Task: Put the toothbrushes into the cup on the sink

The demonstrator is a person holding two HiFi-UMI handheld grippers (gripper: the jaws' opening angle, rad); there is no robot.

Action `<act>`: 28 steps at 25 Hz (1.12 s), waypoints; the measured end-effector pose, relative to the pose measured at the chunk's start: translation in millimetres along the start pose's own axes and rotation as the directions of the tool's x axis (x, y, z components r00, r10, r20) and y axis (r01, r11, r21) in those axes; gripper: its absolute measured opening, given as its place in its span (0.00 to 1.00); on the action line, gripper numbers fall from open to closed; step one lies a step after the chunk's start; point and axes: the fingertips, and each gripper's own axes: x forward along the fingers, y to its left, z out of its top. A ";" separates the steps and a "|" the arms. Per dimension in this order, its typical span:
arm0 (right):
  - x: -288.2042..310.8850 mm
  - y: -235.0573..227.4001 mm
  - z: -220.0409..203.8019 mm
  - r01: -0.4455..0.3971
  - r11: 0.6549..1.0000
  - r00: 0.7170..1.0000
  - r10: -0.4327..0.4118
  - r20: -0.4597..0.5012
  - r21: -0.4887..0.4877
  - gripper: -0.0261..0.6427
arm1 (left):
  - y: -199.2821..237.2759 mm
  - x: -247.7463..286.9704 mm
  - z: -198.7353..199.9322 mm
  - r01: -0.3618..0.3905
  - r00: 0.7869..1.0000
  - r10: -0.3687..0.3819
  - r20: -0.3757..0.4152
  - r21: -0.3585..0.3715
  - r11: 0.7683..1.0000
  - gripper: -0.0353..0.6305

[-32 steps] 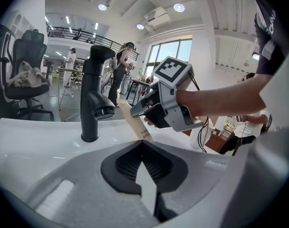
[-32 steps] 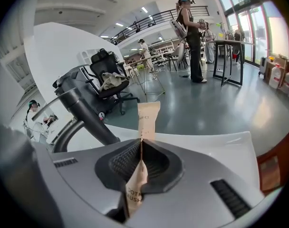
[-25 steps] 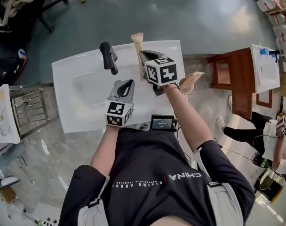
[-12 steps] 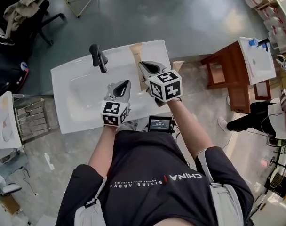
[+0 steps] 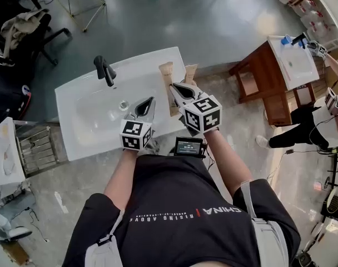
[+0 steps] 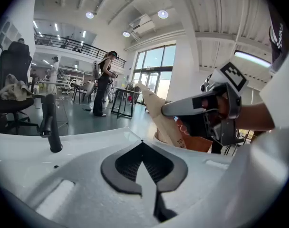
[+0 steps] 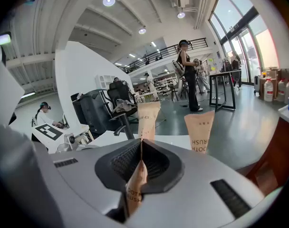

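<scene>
- My right claw is clamped shut on 1 paper-sleeved toothbrush. The sleeve is pinched edge-on between the pads.
- That toothbrush's long axis runs near upright, leaning away from me. 1 end pokes up past the jaw tips, and the printed end hangs below them towards my palm.
- Just beyond the tips and a little to the right stands a 2nd toothbrush, upright in its sleeve. I judge that it already sits in the cup.
- The cup is mostly hidden by the right claw. Only a pale rim shows at the foot of the held sleeve, near the right-hand edge of the sink.
- So the cup lies ahead of and below the right claw. The coming move turns on steering the hanging end down inside that rim with the axis near vertical.
- My left claw is closed with nothing in it, low over the sink. It is left of the right claw and farther from the cup, so the right arm is the nearer 1.
</scene>
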 end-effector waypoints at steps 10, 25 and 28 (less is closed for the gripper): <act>-32.8 -12.1 -4.3 0.029 0.999 0.999 -0.030 0.037 0.026 0.07 | -23.8 7.4 3.4 0.045 0.999 -0.045 -0.011 0.022 0.999 0.06; -67.5 -66.9 43.2 0.165 0.986 0.955 -0.164 0.246 0.015 0.07 | -38.5 31.2 42.4 0.120 0.992 -0.122 0.012 0.101 0.988 0.06; -68.1 -75.5 48.3 0.198 0.980 0.943 -0.192 0.271 0.005 0.07 | -39.3 34.4 44.6 0.131 0.991 -0.132 0.007 0.113 0.985 0.06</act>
